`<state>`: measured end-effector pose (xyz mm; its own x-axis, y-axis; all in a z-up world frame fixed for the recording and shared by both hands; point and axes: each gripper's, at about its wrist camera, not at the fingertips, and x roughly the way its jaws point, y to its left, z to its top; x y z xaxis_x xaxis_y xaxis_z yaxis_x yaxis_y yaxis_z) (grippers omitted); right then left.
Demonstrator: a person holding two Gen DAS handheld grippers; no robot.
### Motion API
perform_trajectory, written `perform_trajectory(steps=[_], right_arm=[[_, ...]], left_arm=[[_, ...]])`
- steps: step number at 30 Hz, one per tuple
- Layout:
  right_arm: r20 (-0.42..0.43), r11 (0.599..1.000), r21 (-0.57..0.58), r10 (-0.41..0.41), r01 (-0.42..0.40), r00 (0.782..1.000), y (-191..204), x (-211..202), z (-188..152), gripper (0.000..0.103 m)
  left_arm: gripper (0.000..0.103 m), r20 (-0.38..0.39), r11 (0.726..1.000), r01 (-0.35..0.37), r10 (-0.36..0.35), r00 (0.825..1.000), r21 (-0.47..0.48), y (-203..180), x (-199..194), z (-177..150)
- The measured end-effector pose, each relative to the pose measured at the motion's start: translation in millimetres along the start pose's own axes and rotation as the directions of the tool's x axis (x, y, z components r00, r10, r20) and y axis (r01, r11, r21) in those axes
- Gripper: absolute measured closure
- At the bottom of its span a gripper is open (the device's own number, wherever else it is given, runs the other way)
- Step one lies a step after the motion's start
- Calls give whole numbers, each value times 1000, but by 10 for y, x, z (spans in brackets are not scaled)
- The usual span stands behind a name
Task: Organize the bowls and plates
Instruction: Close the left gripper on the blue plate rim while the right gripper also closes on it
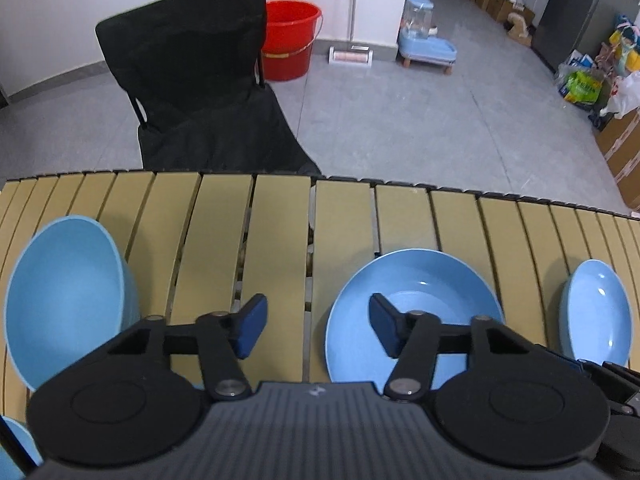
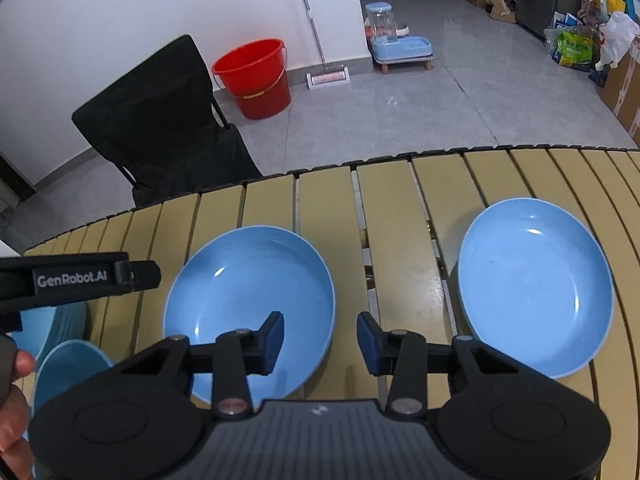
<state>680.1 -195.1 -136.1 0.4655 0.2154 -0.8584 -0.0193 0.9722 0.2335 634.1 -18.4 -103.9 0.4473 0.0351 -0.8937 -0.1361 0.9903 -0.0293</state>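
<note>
Presently on the slatted tabletop [image 1: 280, 216]: left tongs [image 1: 318, 330] spread, nothing between the pads, right pad over the near rim of the middle plate [image 1: 436, 280]; bowl [image 1: 60, 296] at nine o'clock, second plate [image 1: 596, 312] at three o'clock. Right tongs [image 2: 320, 344] spread, pinching nothing, poised between the two plates. Black chair [image 1: 192, 80] and red bucket [image 1: 290, 38] at twelve o'clock, beyond the tabletop.

Tan slatted worktop [image 1: 280, 216], black fabric folding chair [image 1: 192, 80] at twelve o'clock, red plastic bucket [image 1: 290, 38] just beside it, pale blue pet feeder [image 1: 424, 36] at one o'clock, cardboard boxes [image 1: 620, 144] at three o'clock
</note>
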Motion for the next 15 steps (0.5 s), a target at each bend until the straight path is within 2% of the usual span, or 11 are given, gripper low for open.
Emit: perform_trajectory(steps=[6, 13, 15], right_arm=[[-24, 1000, 11, 9, -9, 1000, -38, 161, 39, 78], [-37, 1000, 10, 8, -7, 999, -42, 266, 51, 86], [-41, 1000, 13, 7, -6, 999, -57, 278, 49, 89]], left_arm=[[69, -49, 1000, 4, -5, 999, -9, 14, 215, 29], [78, -61, 1000, 21, -22, 998, -11, 18, 299, -6], [83, -64, 1000, 24, -24, 998, -6, 18, 321, -11]])
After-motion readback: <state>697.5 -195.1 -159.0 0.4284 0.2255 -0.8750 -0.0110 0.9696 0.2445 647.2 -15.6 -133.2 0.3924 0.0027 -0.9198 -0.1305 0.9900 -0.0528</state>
